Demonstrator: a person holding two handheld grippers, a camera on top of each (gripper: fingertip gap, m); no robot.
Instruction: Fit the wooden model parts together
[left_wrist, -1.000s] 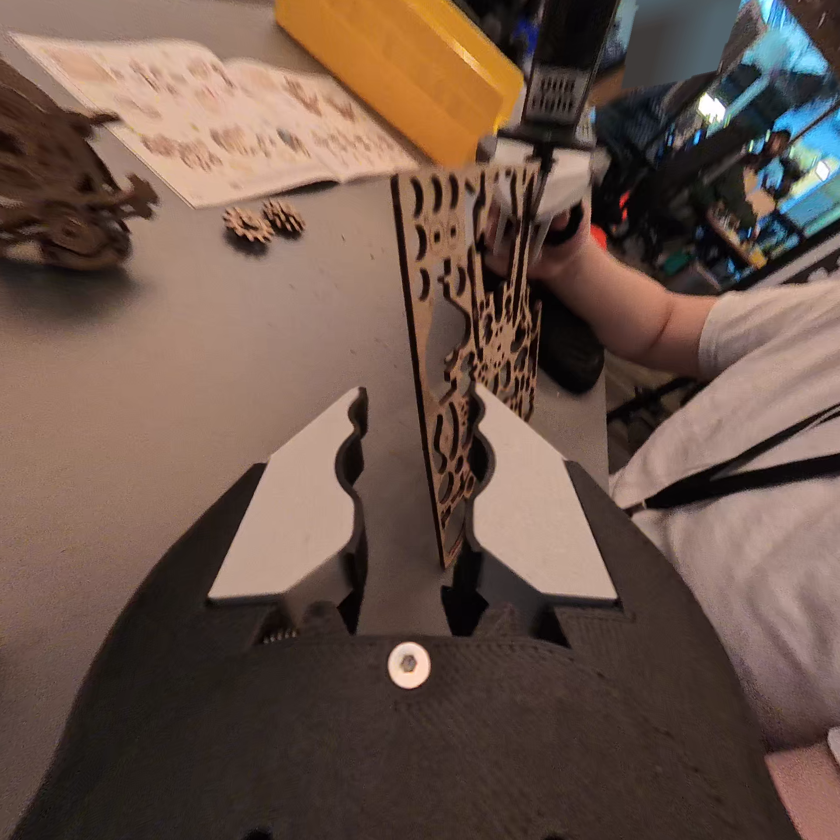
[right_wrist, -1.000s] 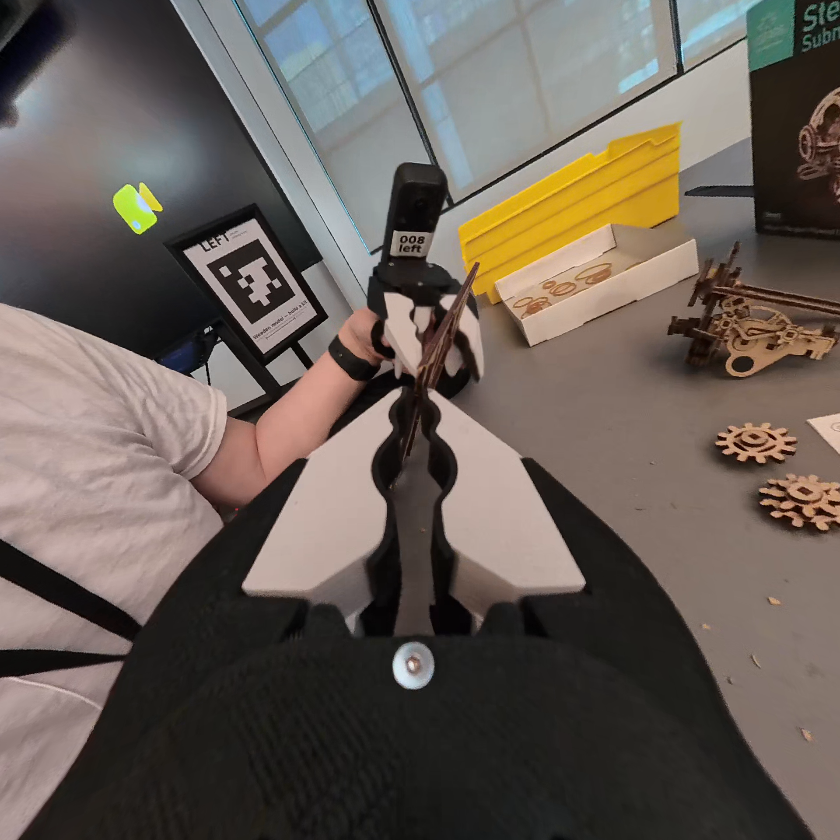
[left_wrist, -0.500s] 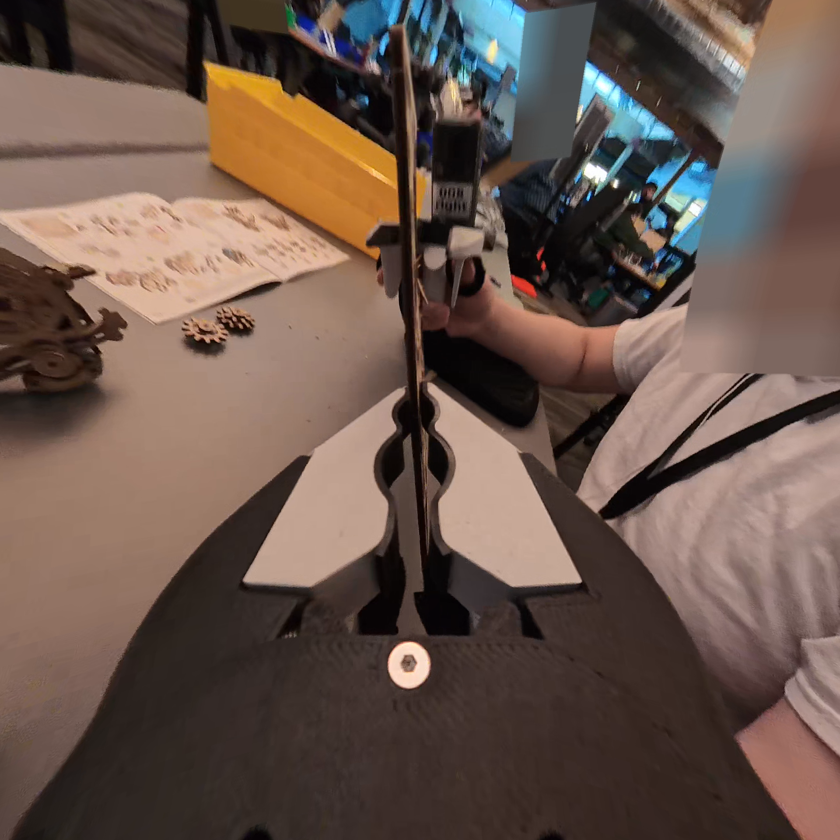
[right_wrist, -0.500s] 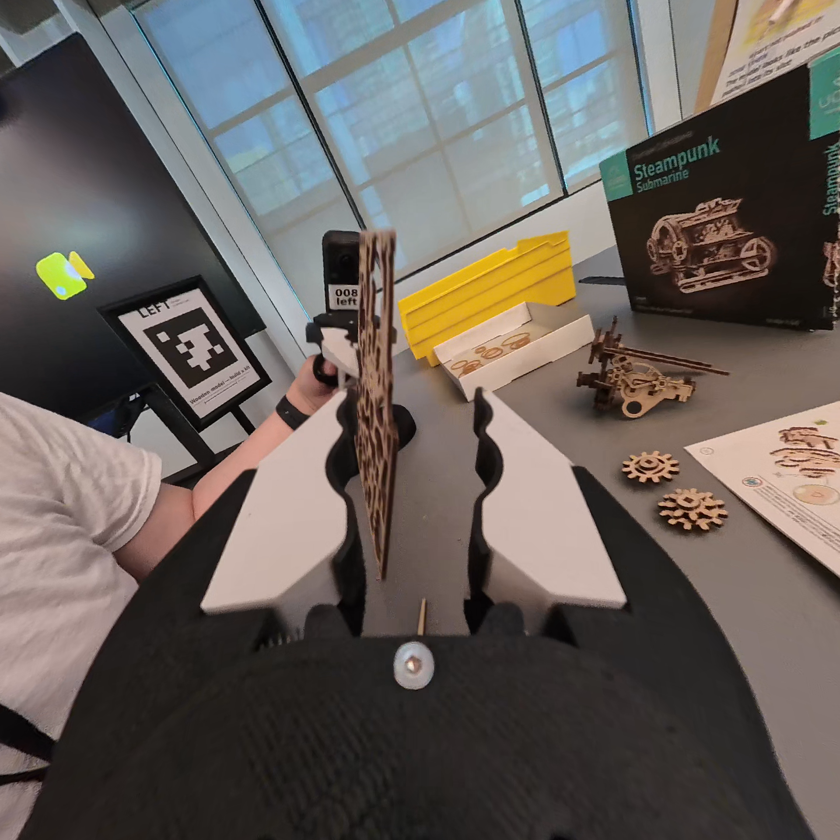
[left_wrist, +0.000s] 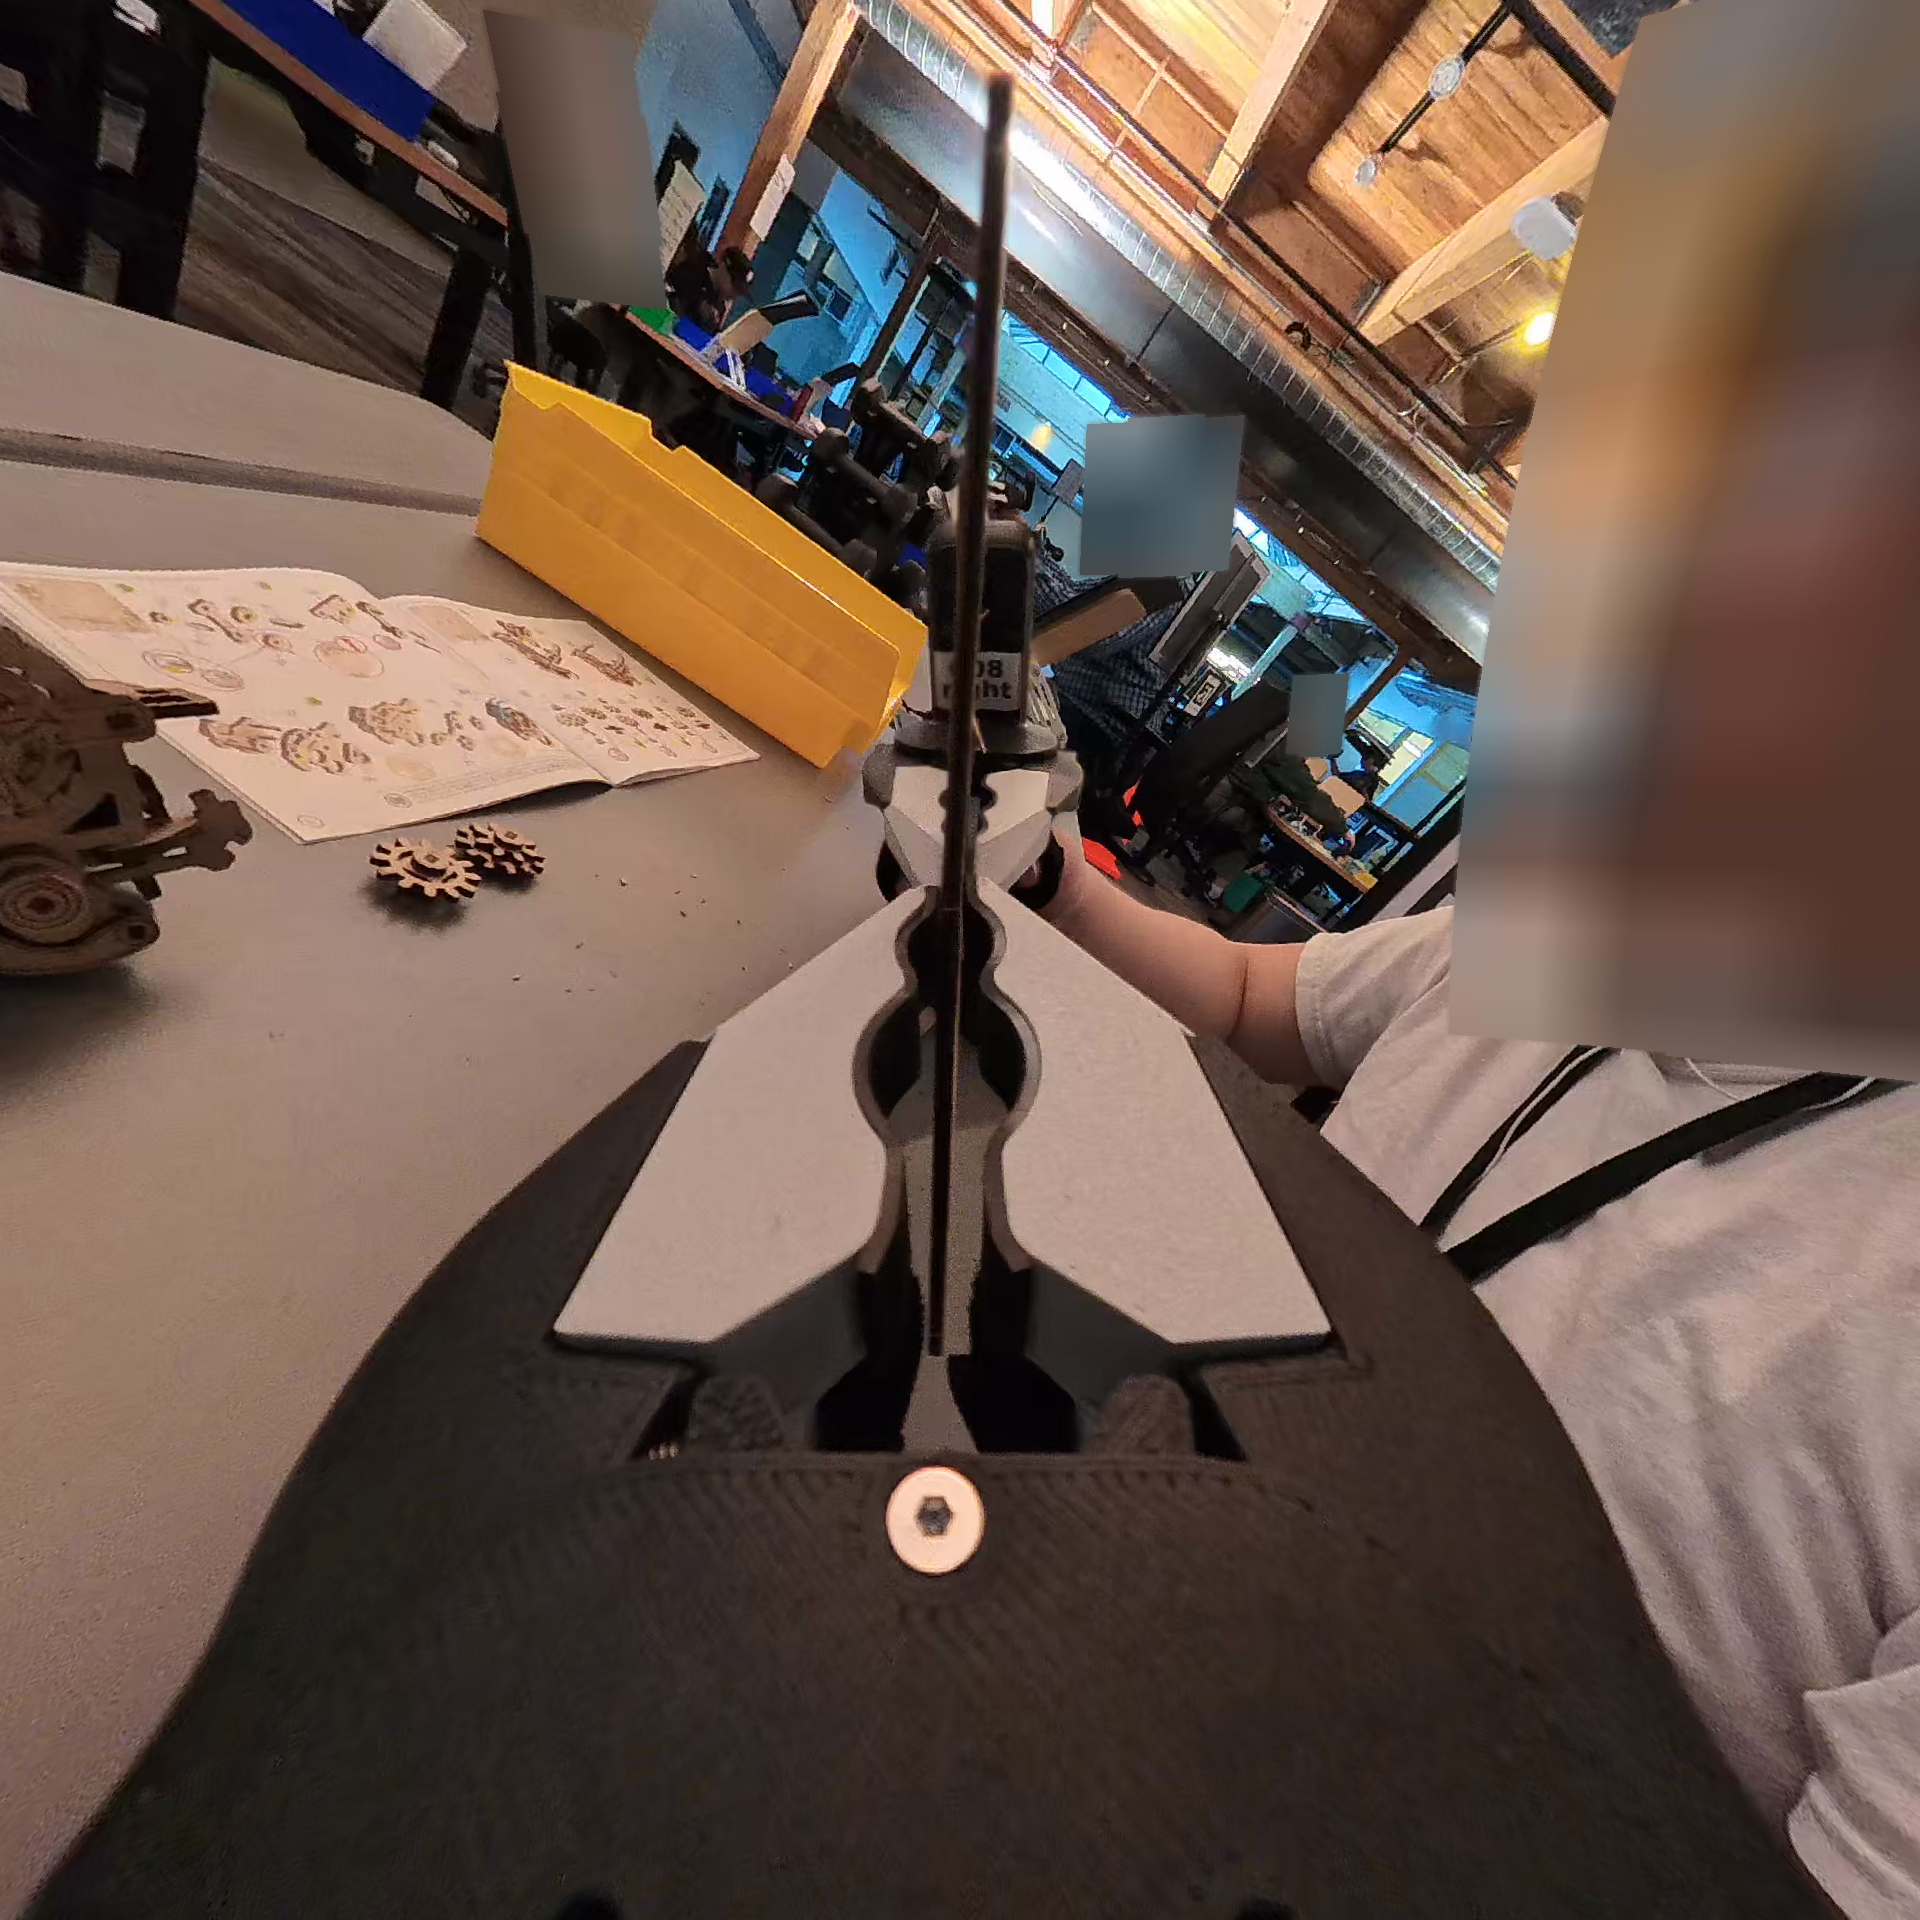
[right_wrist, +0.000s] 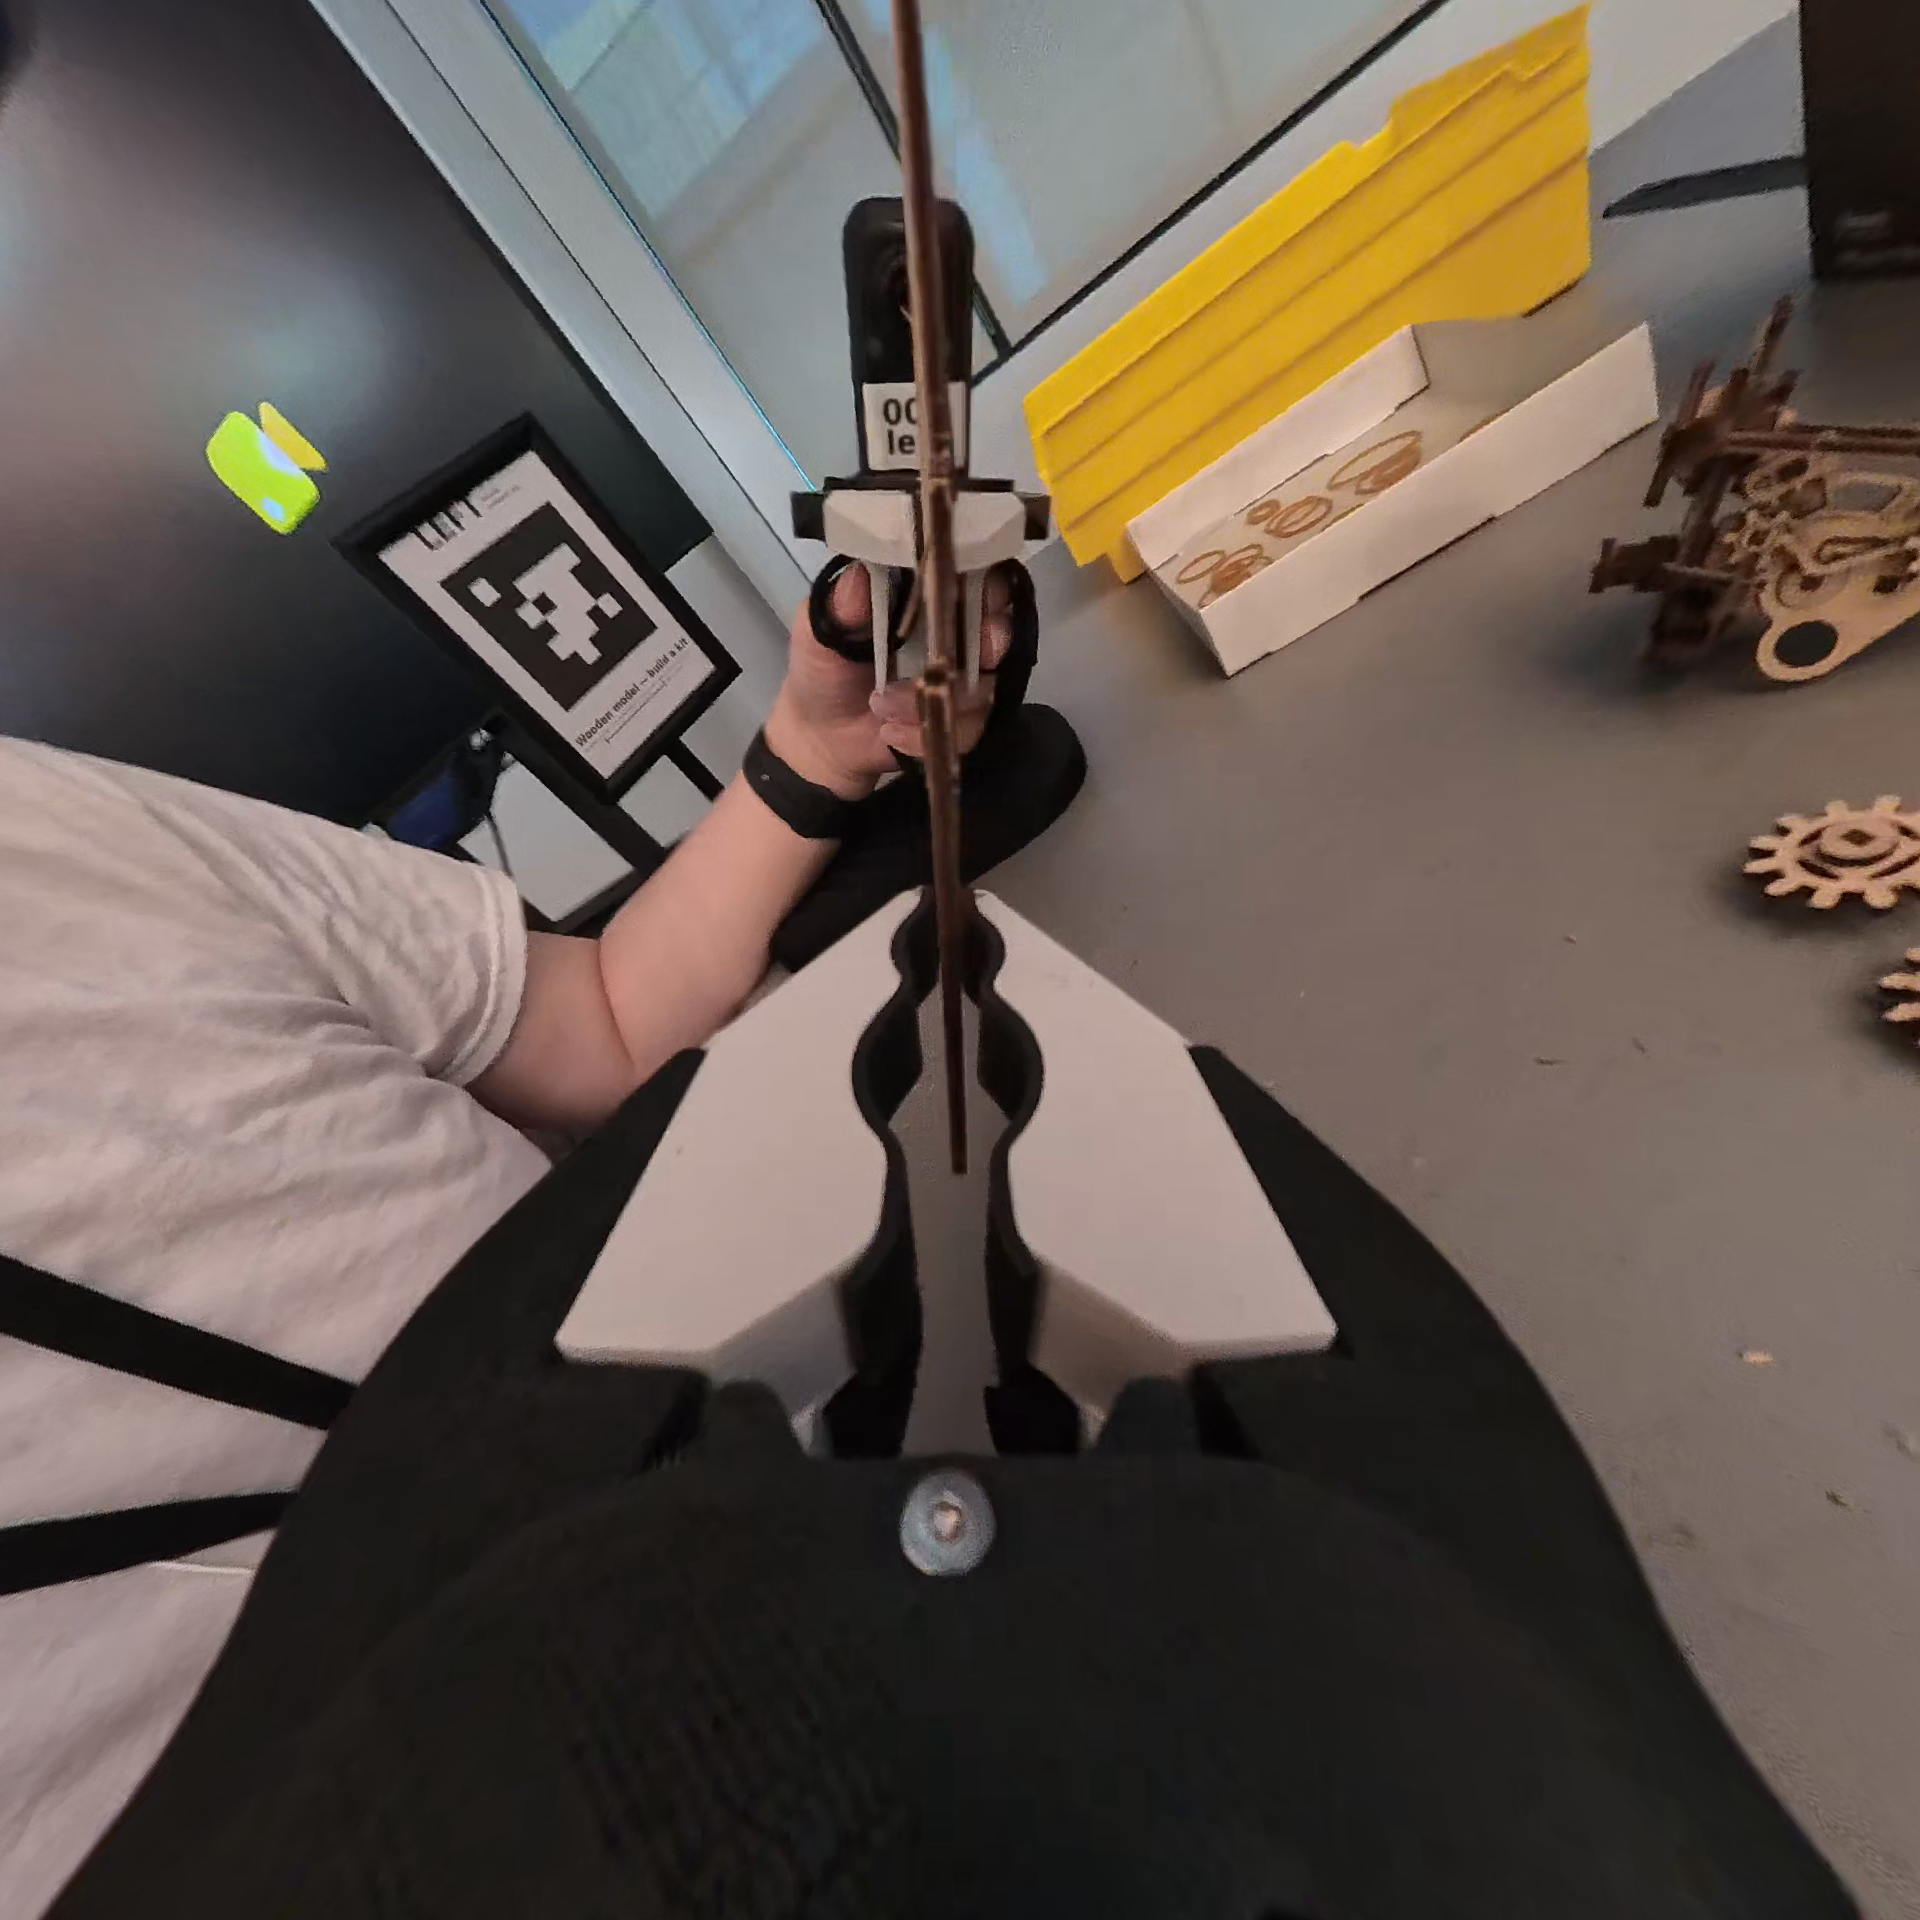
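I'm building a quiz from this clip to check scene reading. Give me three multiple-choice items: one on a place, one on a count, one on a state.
1. Where does the instruction booklet lie?
A. inside the white box
B. flat on the table, beside the yellow bin
C. under the half-built model

2. How many loose wooden gears lie near the booklet?
A. two
B. four
C. none

3. How does the left gripper stand?
A. wide open and empty
B. shut on the wooden parts sheet
C. lying on the table

Answers:
1 B: it lies open on the grey table next to the yellow bin.
2 A: a pair sits side by side.
3 B: its fingertips pinch the wooden parts sheet, seen edge-on.
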